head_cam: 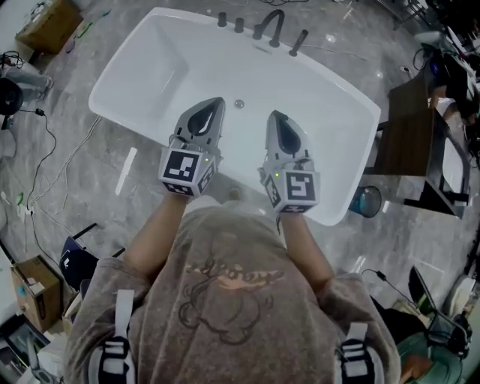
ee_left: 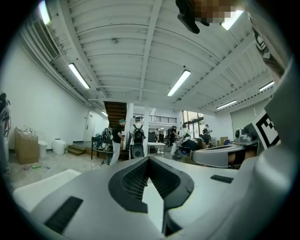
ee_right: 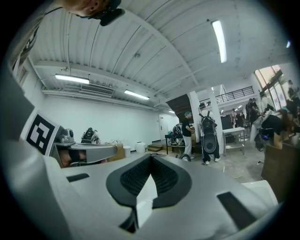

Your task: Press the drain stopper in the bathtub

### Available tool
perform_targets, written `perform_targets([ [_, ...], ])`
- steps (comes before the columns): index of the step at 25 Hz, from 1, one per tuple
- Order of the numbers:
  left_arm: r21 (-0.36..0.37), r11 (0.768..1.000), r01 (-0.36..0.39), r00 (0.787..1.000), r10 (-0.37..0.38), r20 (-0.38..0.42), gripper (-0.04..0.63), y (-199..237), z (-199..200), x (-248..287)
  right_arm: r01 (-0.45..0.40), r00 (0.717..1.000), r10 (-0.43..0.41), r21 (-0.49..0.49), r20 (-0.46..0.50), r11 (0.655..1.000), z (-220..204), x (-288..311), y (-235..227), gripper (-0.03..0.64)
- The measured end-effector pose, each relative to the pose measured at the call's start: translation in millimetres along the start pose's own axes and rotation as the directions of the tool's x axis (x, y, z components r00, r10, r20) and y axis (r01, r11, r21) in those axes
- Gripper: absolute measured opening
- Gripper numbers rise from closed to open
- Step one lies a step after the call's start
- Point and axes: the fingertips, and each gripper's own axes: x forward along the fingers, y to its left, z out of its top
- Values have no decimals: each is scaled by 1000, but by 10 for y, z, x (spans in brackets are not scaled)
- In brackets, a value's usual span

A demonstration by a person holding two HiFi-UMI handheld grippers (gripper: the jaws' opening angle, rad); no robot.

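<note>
A white bathtub (head_cam: pixel 150 71) lies below me in the head view, with a small round drain stopper (head_cam: pixel 238 104) in the middle of its floor. Both grippers hover side by side over the tub's near half. My left gripper (head_cam: pixel 218 101) is left of the stopper and my right gripper (head_cam: pixel 273 115) is right of it, both apart from it. In the left gripper view the left gripper (ee_left: pixel 149 158) is shut with nothing in it, and the right gripper (ee_right: pixel 151 157) looks the same in its own view. Both gripper views look across the room, so the tub is hidden there.
Dark tap fittings (head_cam: pixel 268 30) stand on the tub's far rim. A dark wooden table (head_cam: pixel 409 127) and a blue bin (head_cam: pixel 365 201) sit to the right. Cardboard boxes (head_cam: pixel 49 22) and cables (head_cam: pixel 52 150) lie on the floor to the left. People (ee_left: pixel 117 140) stand far off.
</note>
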Motion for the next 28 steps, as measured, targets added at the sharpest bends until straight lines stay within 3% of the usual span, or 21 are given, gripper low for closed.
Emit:
perform_targets([
  [12, -31, 999, 7, 1000, -7, -5, 2, 430, -13, 541, 5, 1000, -5, 17, -9, 1000, -59, 697, -88, 0],
  [28, -8, 989, 149, 988, -149, -28, 2, 989, -472, 1262, 88, 996, -88, 21, -5, 996, -376, 1546, -304, 0],
])
